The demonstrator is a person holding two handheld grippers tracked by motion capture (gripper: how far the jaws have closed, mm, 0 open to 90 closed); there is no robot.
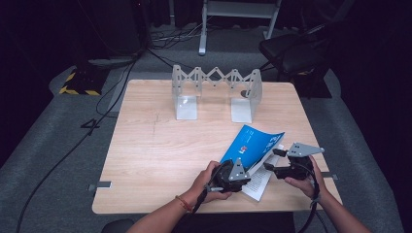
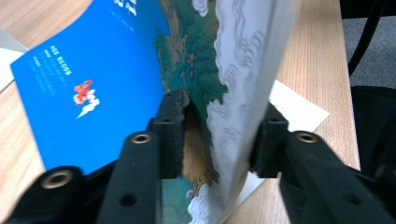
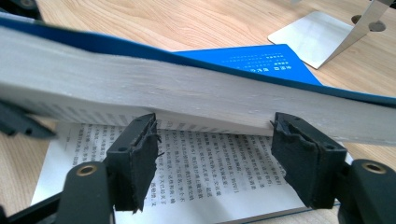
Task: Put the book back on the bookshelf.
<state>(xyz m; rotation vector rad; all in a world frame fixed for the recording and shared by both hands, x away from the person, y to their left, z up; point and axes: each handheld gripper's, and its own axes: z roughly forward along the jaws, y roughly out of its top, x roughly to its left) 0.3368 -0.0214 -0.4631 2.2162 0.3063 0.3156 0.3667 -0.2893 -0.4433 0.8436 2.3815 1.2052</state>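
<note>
The left claw [image 1: 232,175] clenched the blue book [image 1: 252,145], half-raised at the worktop's [image 1: 160,145] near right, the right claw [image 1: 276,160] released beside its pages; the far bookstand [image 1: 216,90] awaited, apparently.

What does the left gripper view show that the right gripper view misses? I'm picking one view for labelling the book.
Left gripper view alone: the painted landscape artwork on the book's cover and the small red figure on the blue panel, with the left tool shut on a thick bunch of pages.

Right gripper view alone: the printed text page lying flat, the grey page-edge block lifted above it, a silver metal bookend base, and the open right tool.

Both: the blue-covered paperback book and the light wooden table.
</note>
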